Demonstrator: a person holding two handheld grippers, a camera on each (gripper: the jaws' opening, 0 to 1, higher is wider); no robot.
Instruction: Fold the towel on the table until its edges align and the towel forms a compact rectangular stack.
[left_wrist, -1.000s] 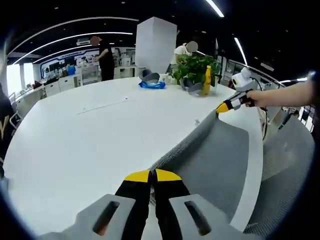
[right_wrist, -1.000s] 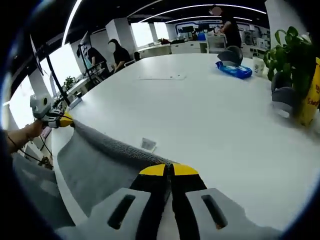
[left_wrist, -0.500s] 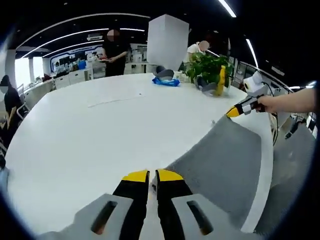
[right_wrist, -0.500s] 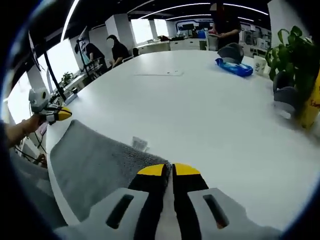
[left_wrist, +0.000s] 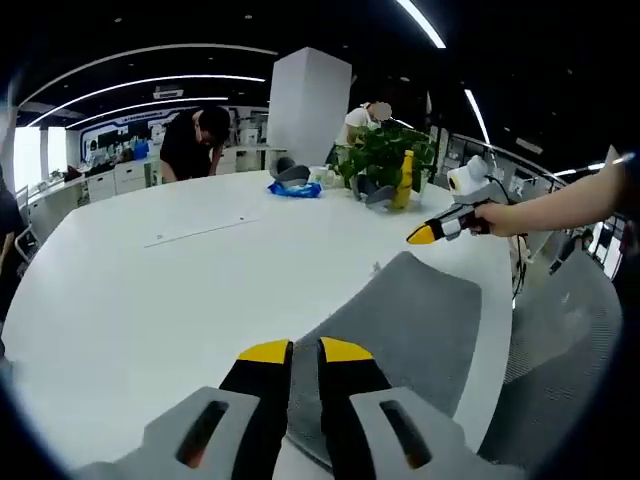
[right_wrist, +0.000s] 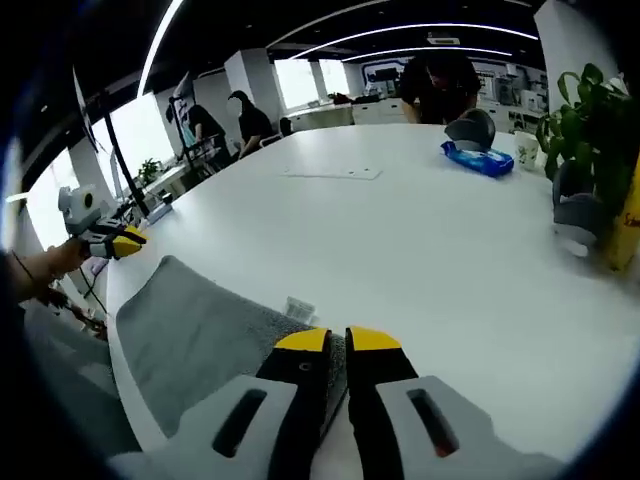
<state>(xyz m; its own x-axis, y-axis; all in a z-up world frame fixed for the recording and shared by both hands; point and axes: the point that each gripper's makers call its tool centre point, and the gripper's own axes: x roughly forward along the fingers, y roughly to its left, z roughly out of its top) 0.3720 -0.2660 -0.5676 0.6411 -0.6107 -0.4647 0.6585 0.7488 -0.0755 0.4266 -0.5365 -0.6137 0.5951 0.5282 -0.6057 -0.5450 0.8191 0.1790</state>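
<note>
Left gripper view: the left gripper (left_wrist: 293, 350) hangs above the near edge of the grey towel (left_wrist: 400, 320), its yellow-tipped jaws set a narrow gap apart with nothing between them. The towel lies flat on the white table (left_wrist: 150, 300), close to the table's edge, with a small tag (left_wrist: 377, 267) showing at its far border. The right gripper (left_wrist: 422, 235) appears beyond the towel's far corner, held in a person's hand (left_wrist: 497, 217), lifted clear of the cloth; whether its tips are parted cannot be judged from this angle. Right gripper view: the right gripper (right_wrist: 326, 340) sits over the towel (right_wrist: 200, 330) corner beside the tag (right_wrist: 299, 309), jaws slightly parted and gripping nothing. The left gripper (right_wrist: 125, 241) is seen past the towel's opposite corner, off the cloth, at the table edge. Farther out on the table stand a potted plant (left_wrist: 385, 150), a yellow bottle (left_wrist: 404, 180) and a blue packet (left_wrist: 295, 189). People (right_wrist: 225, 120) stand and sit at the far side of the room.
</note>
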